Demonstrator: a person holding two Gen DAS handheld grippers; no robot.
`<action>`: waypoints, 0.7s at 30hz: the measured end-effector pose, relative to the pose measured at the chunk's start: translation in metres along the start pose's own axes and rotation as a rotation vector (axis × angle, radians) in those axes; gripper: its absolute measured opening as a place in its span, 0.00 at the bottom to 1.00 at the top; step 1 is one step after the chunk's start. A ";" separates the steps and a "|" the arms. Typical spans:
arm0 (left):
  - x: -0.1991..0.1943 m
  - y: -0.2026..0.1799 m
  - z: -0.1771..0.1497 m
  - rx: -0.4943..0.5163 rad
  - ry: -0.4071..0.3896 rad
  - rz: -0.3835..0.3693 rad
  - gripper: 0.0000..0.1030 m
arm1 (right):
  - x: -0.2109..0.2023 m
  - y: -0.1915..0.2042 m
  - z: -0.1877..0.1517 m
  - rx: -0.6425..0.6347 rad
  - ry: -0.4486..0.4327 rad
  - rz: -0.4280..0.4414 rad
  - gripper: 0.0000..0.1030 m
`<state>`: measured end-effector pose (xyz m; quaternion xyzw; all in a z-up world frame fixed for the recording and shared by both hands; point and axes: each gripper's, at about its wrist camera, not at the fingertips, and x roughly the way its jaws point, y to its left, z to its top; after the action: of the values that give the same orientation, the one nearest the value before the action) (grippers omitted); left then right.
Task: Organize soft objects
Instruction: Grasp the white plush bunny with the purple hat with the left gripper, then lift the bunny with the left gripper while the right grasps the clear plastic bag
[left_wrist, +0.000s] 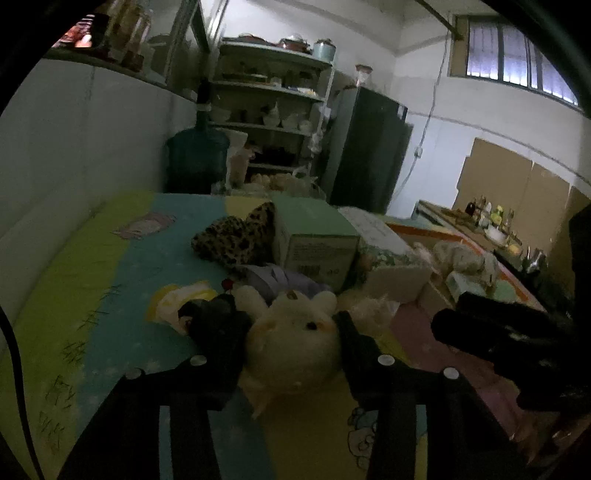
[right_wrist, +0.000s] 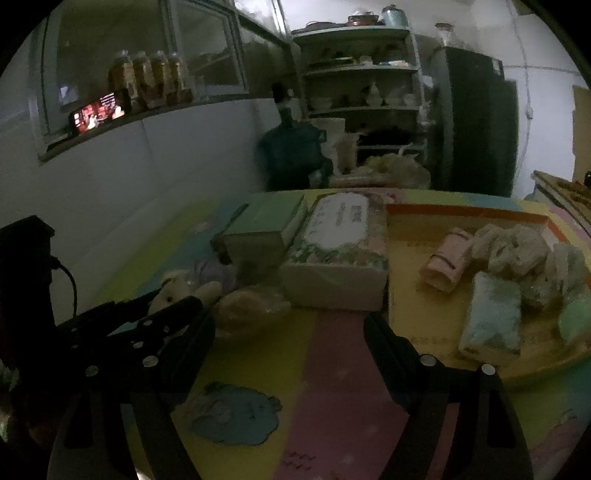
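Closing in on the bear (left_wrist: 295, 339), my left gripper (left_wrist: 291, 332) has a finger (left_wrist: 221, 332) on either side of its head; the pads look pressed into the plush, so I judge it grasped, though the dim light leaves some doubt. The bear lies on the surface (left_wrist: 122, 280) straight ahead of the left gripper, head toward me, its lilac body running away toward the green box (left_wrist: 314, 243). That axis lines up with the fingers' reach, so any lift should come back along it.

My right gripper (right_wrist: 291, 347) is spread wide with nothing in it, hovering over the pink strip of the mat (right_wrist: 332, 387). It is well apart from the bear, so the left hand is plainly the one for this job.

From the right wrist I get what the left cannot show well: the tray (right_wrist: 406, 236) to the right, already holding a pink roll (right_wrist: 447, 266), a sponge (right_wrist: 491, 317) and some fluffy pieces. I take that as the likely destination. The left view alone shows the leopard-print item (left_wrist: 236, 236) behind the bear, beside the box, untouched so far.
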<state>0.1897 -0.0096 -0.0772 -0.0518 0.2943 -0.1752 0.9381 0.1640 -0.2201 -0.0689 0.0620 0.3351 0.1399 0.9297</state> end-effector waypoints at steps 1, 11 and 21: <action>-0.004 0.001 0.000 -0.004 -0.013 0.000 0.45 | 0.000 0.000 -0.001 0.002 0.003 0.006 0.81; -0.045 0.014 0.018 -0.017 -0.143 0.005 0.45 | 0.020 0.006 -0.002 0.010 0.050 0.029 0.81; -0.063 0.026 0.022 -0.024 -0.188 0.008 0.45 | 0.049 0.016 0.001 -0.021 0.107 -0.001 0.82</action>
<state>0.1618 0.0367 -0.0313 -0.0783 0.2072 -0.1624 0.9615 0.1968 -0.1901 -0.0945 0.0444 0.3828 0.1463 0.9111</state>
